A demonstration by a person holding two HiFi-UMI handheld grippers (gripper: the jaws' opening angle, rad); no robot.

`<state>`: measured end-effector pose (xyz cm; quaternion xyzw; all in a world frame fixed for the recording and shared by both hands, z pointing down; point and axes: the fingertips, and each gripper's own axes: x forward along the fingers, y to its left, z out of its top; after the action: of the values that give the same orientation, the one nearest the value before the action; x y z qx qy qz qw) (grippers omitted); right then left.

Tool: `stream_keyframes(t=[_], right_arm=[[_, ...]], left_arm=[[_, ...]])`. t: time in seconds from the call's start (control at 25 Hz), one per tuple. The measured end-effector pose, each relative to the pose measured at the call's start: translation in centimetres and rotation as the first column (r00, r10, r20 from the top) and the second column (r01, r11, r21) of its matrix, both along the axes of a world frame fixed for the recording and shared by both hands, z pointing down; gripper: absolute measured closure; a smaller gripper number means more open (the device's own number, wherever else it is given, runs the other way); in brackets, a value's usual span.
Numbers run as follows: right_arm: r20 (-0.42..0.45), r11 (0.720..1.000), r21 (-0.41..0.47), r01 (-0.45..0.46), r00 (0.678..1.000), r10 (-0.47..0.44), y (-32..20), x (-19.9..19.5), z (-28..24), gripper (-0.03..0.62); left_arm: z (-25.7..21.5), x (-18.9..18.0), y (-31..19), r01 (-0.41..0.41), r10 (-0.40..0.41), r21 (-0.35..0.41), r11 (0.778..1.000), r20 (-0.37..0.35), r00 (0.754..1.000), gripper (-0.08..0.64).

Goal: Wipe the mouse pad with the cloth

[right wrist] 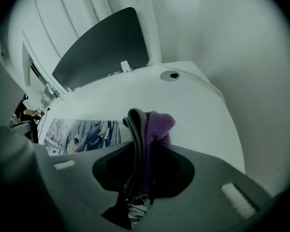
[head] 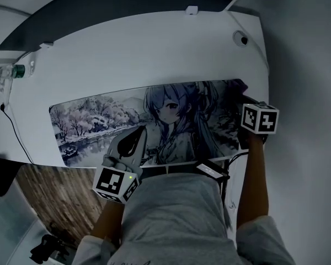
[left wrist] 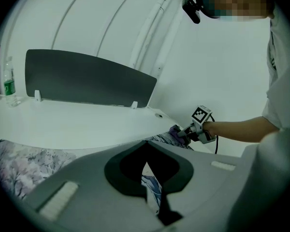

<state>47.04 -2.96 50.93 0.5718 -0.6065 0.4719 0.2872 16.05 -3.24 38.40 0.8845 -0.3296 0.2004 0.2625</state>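
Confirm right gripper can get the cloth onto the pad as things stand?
Probably yes. The right gripper, shut on the cloth, sits at the pad's right end with nothing between. The left gripper over the near edge may block a full sweep.

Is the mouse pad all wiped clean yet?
Done: the cloth is clamped in the right gripper. In hand: it sits at the right end of the mouse pad, while the shut left gripper is over the front part. Left: wiping across the pad; nothing shows how much is already wiped.
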Motion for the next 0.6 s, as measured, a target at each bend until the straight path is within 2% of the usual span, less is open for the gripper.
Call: stream_keyframes(t=[0.24, 0.4, 0.48, 0.6], right_arm=[[0.072, 1.000, 0.016, -0.009, 0.997, 0.008, 0.3, 0.0, -0.2, 0.500], [0.097, 1.000, 0.017, -0.015, 0.995, 0.013, 0.2, 0.2, -0.1, 0.500], [0.089, 1.000, 0.006, -0.008, 0.996, 0.008, 0.2, 0.0, 0.0, 0.500], [0.031, 1.000, -0.015, 0.009, 0.999, -0.009, 0.0, -0.3, 0.1, 0.500]], left_arm=[[-0.8, -0.4, 1.2, 0.047, -0.047, 0.027, 0.999, 0.011, 0.999, 0.546], [-0.3, -1.1, 1.0, 0.072, -0.072, 0.000, 0.997, -0.033, 0.997, 0.546], [-0.2, -1.8, 0.8, 0.066, -0.067, -0.005, 0.998, -0.031, 0.997, 0.546], [-0.2, -2.8, 0.3, 0.036, -0.036, -0.003, 0.999, -0.024, 0.999, 0.546]])
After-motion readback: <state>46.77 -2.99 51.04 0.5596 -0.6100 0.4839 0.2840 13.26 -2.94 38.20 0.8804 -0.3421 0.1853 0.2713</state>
